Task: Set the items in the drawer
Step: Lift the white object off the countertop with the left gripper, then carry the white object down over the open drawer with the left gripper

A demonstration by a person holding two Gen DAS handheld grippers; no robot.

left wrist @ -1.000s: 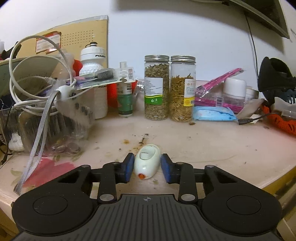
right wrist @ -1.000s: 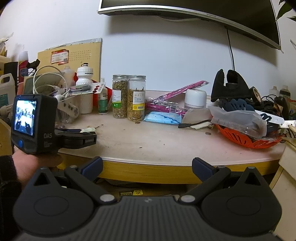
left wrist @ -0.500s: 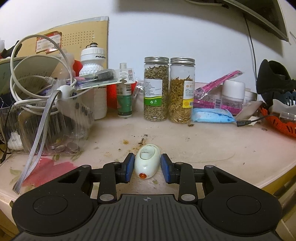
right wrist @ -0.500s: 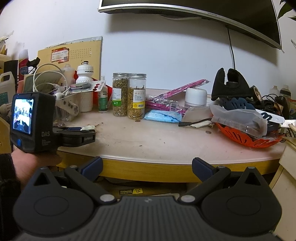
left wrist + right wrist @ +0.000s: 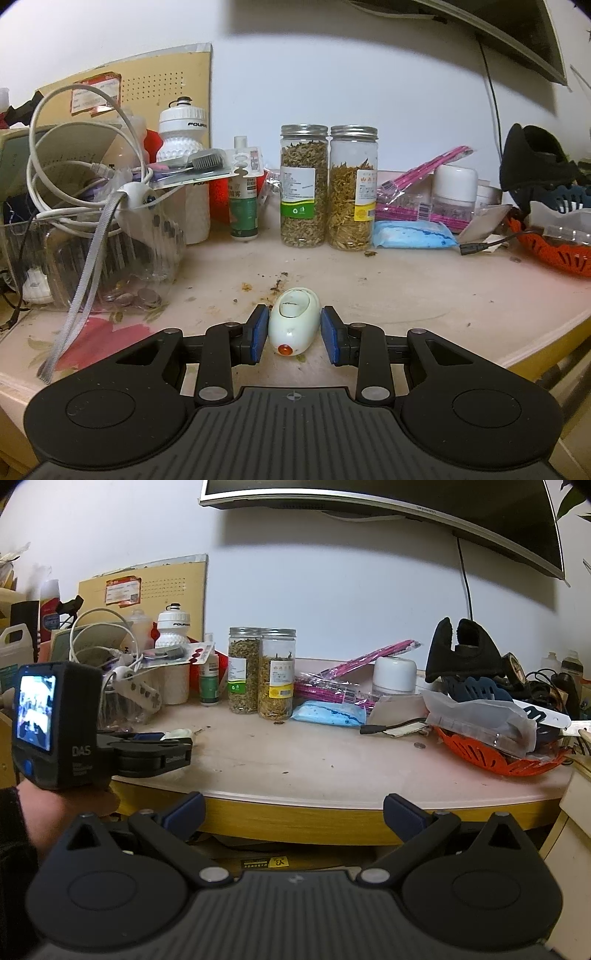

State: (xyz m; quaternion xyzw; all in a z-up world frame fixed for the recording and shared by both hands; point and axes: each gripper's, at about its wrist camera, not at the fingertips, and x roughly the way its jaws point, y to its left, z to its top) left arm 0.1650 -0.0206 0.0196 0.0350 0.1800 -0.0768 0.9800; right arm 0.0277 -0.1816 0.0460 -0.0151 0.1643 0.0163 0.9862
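My left fingers (image 5: 294,334) straddle the white oval gadget (image 5: 294,325) on the tabletop (image 5: 406,288), apart, not clamped; its long axis runs along them; right fingers (image 5: 293,814) gape wide

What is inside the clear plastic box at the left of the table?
Coins lie on the bottom of the box. White cables and a grey strap hang over it, and its ribbed walls blur whatever else is inside.

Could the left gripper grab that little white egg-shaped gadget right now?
Probably yes. The left gripper already straddles the white gadget on the table, one pad on each side with small gaps, and nothing lies between.
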